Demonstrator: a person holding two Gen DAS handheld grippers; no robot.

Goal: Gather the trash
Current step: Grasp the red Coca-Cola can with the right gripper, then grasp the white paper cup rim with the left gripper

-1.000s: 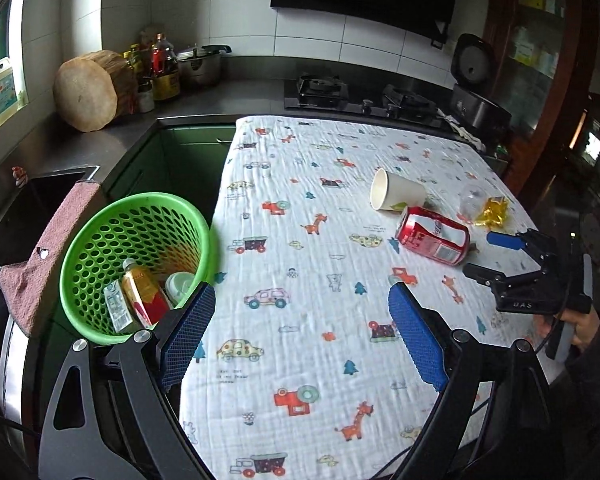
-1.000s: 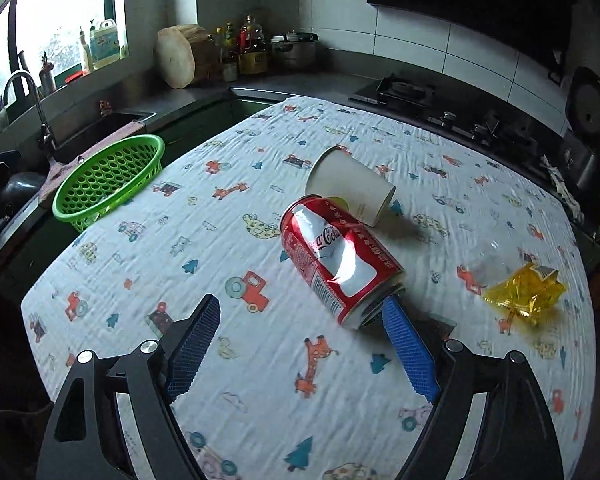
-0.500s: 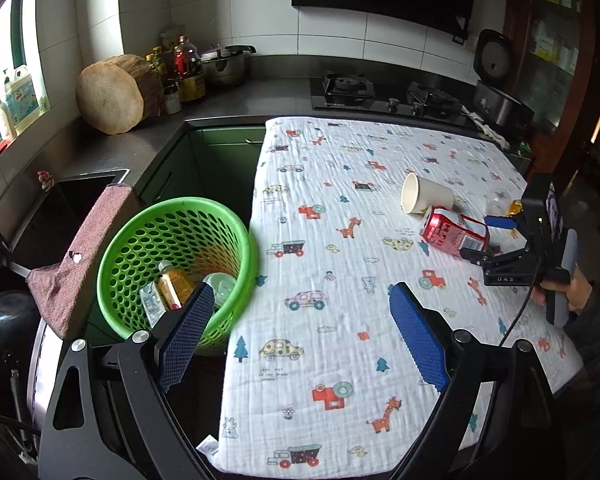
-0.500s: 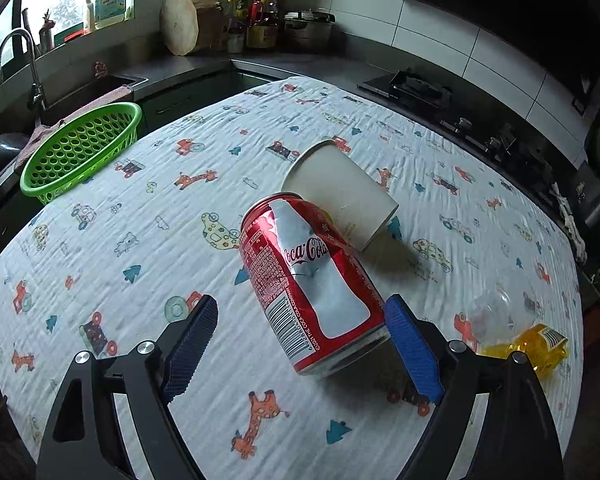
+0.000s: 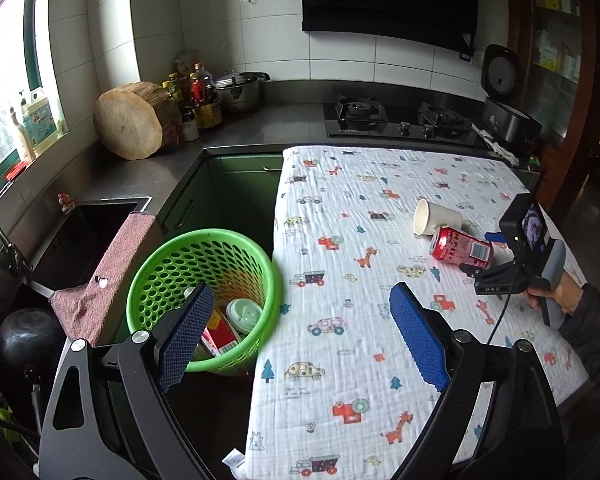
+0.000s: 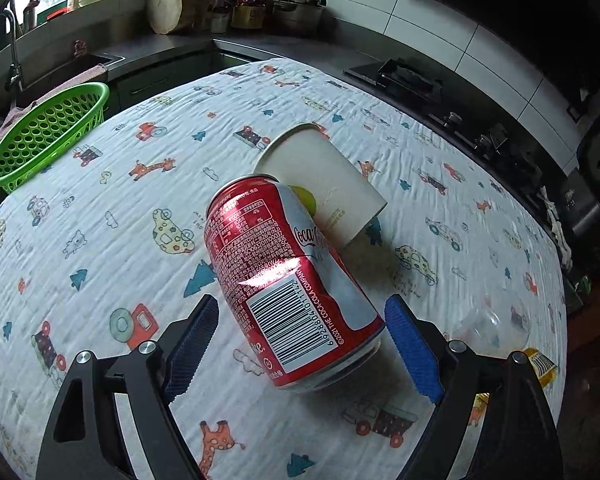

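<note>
Your left gripper [image 5: 300,334] fills the bottom of the left wrist view with its blue pads spread wide and nothing between them. Its left pad overlaps the green basket [image 5: 168,268] at lower left, which stands beside the table edge and already holds a few pieces of trash (a lidded cup and some packets). The patterned tablecloth [image 5: 360,320] takes up the centre and right. At middle right the red can [image 5: 460,246] lies on its side, touching the paper cup [image 5: 436,218] just above it. Your right gripper [image 5: 482,254] reaches in from the right edge with the can's near end between its fingers.

In the right wrist view, your right gripper [image 6: 300,340] sits at the bottom with its pads spread. The red can [image 6: 288,284] lies in the centre, its base down between the fingers; the right pad is at the can's rim, the left pad stands clear. The paper cup [image 6: 324,184] lies tipped against the can's upper end. The green basket [image 6: 48,132] is at far left, well apart. A yellow wrapper [image 6: 540,364] peeks out at lower right.
</note>
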